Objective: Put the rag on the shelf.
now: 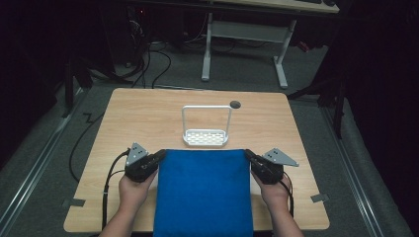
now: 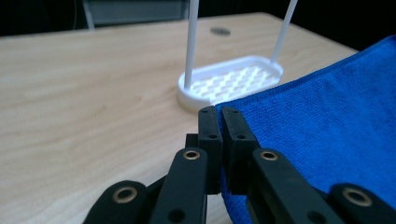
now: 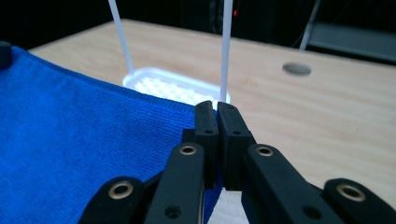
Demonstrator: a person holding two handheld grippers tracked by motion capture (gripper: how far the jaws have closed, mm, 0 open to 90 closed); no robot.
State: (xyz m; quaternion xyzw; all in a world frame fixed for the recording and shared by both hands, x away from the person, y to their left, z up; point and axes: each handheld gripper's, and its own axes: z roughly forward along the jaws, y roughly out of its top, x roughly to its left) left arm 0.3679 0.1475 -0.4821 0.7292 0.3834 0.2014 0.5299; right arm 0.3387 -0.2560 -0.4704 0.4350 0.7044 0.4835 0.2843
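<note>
Blue terry cloth (image 1: 203,190) is stretched between the two grippers, each pinching one far corner: the left gripper (image 1: 159,156) has its jaws clamped tight on the corner at the cloth's left, and the right gripper (image 1: 248,156) is clamped the same way on the corner at its right. In the left gripper view the two black jaws meet with the cloth's edge (image 2: 322,121) running off to the right of them; in the right gripper view the jaws likewise meet on the corner, the cloth (image 3: 79,140) spreading to the left. From the high view the cloth's held edge runs straight across the table (image 1: 148,118) from hand to hand, while the rest reaches back toward the person and off the near table edge. Straight ahead of that held edge, just beyond its middle, stands a white rack (image 1: 206,129) with a slotted tray base and a tall thin hoop over it. The hoop's bar lies parallel to the held edge, and both grippers sit about equally far from it, one to either side. By the look of it, the coming move is carrying the edge forward and up over the hoop, so keeping the edge level and parallel to the bar matters most.
</note>
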